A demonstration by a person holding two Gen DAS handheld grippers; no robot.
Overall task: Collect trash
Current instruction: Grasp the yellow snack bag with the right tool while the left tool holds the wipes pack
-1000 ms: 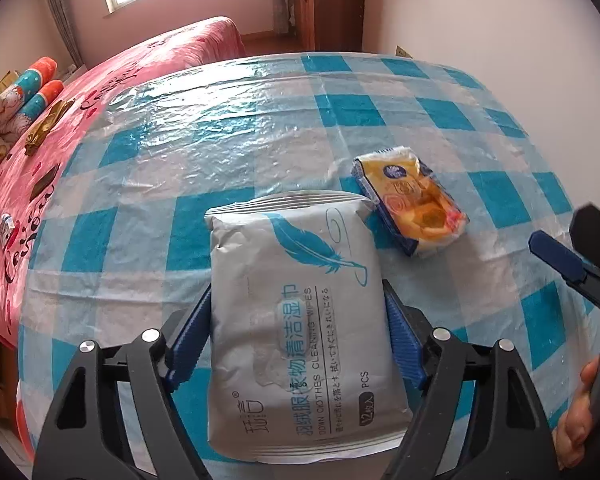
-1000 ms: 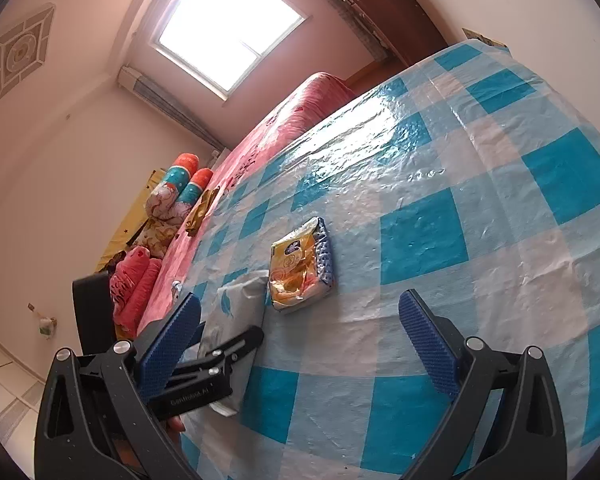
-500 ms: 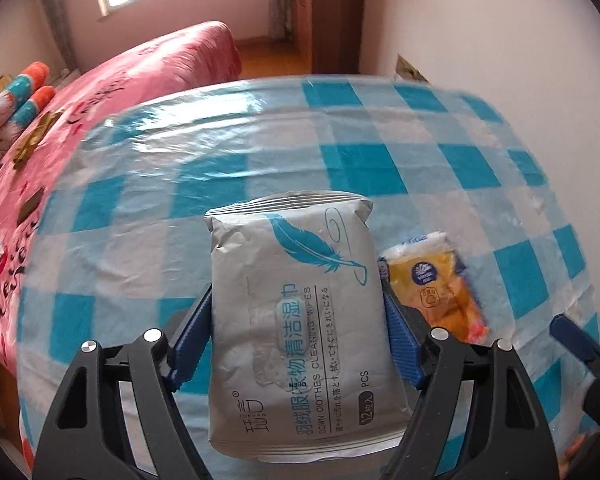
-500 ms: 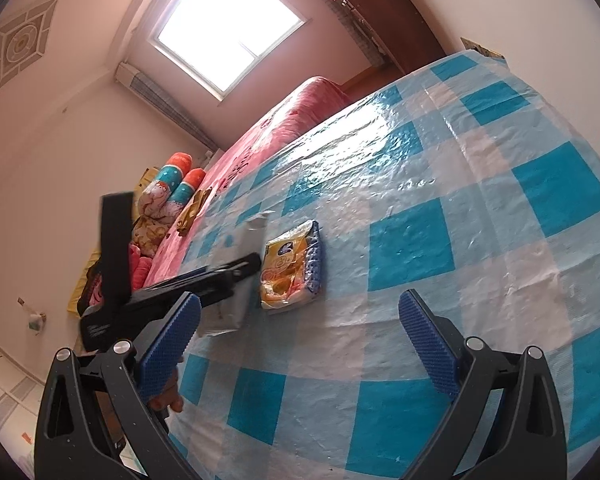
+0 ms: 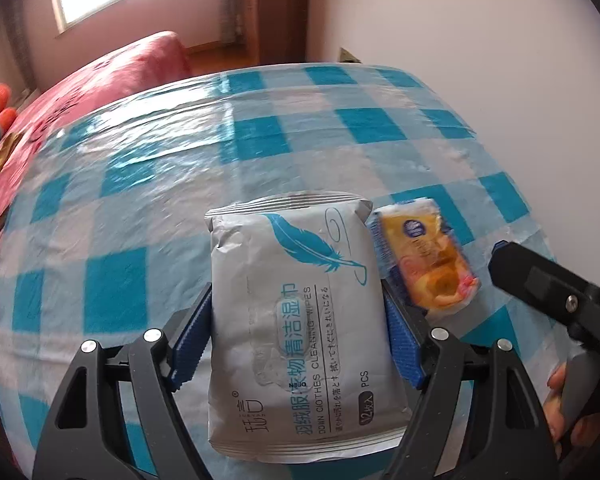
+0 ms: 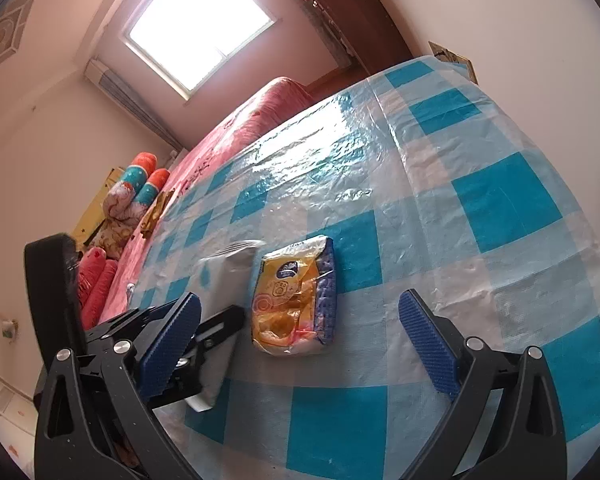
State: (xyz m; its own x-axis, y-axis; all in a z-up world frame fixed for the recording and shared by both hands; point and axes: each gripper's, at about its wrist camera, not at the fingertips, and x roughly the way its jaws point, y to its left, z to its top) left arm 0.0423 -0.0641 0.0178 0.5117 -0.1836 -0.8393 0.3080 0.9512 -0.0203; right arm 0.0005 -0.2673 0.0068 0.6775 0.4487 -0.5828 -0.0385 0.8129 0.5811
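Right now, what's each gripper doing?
Left gripper: closed on the wet wipes pack.
Right gripper: open, holding nothing, jaws either side of the yellow tissue packet.

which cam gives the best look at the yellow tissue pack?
Right wrist: the yellow tissue pack lies unobstructed on the checkered tablecloth, centred between the open right tongs. Left wrist shows it off-centre, beside the held wipes pack.

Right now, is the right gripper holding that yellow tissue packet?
No, the right gripper is open, and the yellow tissue packet lies untouched on the checked tablecloth.

Blue-checked table (image 6: 500,200), yellow tissue pack (image 6: 296,300) flat on it
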